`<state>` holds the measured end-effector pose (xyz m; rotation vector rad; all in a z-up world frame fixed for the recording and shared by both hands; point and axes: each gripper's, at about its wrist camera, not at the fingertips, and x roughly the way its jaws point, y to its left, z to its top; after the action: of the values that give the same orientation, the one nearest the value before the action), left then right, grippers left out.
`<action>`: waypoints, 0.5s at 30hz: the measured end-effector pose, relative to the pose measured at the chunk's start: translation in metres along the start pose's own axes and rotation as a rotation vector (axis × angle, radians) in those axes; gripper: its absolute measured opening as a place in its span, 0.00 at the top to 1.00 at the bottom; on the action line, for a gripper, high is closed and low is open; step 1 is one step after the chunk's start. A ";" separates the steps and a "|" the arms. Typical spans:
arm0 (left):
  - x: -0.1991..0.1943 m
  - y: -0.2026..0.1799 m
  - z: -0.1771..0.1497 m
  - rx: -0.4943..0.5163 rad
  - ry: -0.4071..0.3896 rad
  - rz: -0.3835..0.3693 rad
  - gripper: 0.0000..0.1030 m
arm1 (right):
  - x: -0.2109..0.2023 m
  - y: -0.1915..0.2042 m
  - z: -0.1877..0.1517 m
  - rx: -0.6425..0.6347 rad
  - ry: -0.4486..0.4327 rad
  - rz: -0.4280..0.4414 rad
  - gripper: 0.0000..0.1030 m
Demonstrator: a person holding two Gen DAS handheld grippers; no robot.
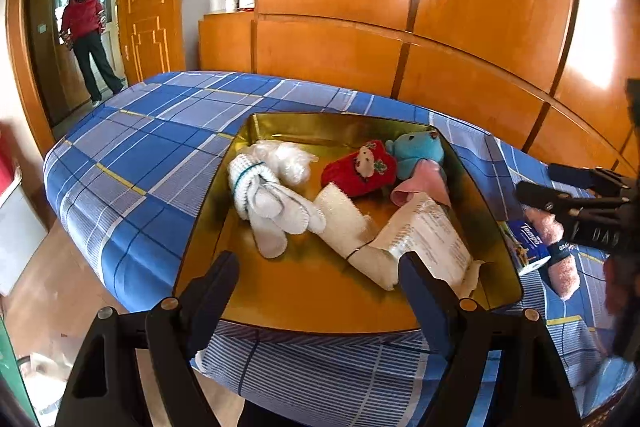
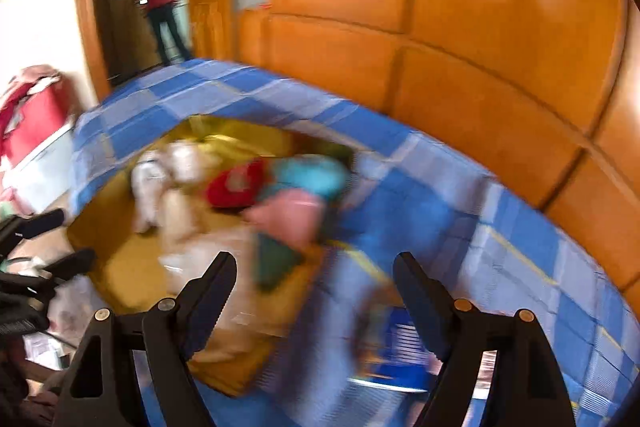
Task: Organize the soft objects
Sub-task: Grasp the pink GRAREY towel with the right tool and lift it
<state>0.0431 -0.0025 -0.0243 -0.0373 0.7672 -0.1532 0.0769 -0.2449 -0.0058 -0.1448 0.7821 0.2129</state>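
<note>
My left fingers [image 1: 316,287] are wide apart and hold nothing. They hang over the near edge of the gold tray [image 1: 496,227]. My right fingers [image 2: 316,287] are wide apart too, with nothing between them. That view is all blurry.

The tray sits on the blue checked bed [image 1: 160,147]. Inside it are white gloves [image 1: 272,203], a red sock with a little bear [image 1: 360,167], a blue teddy [image 1: 418,149], a pink cloth [image 1: 420,183], a white roll [image 1: 340,223] and a white packet [image 1: 428,239].

Two soft things are not in the tray yet. A fluffy pink thing [image 1: 560,259] and a blue tissue pack [image 1: 528,243] lie on the bed just beside it, under my right fingers.

What could go wrong? The tray is near the bed's edge. If I bump it, I think it could slide off. The blanket is soft, so my fingers might pinch it by mistake. A person in a red jacket [image 1: 82,19] stands in the doorway, well away.
</note>
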 end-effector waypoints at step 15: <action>-0.009 -0.070 0.012 0.185 -0.015 -0.097 0.19 | -0.016 -0.202 -0.105 0.458 0.088 -0.343 0.21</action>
<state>0.0365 -0.0702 -0.0028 0.1001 0.7343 -0.3157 0.0432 -0.4646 -0.0582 0.1466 0.8611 -0.2996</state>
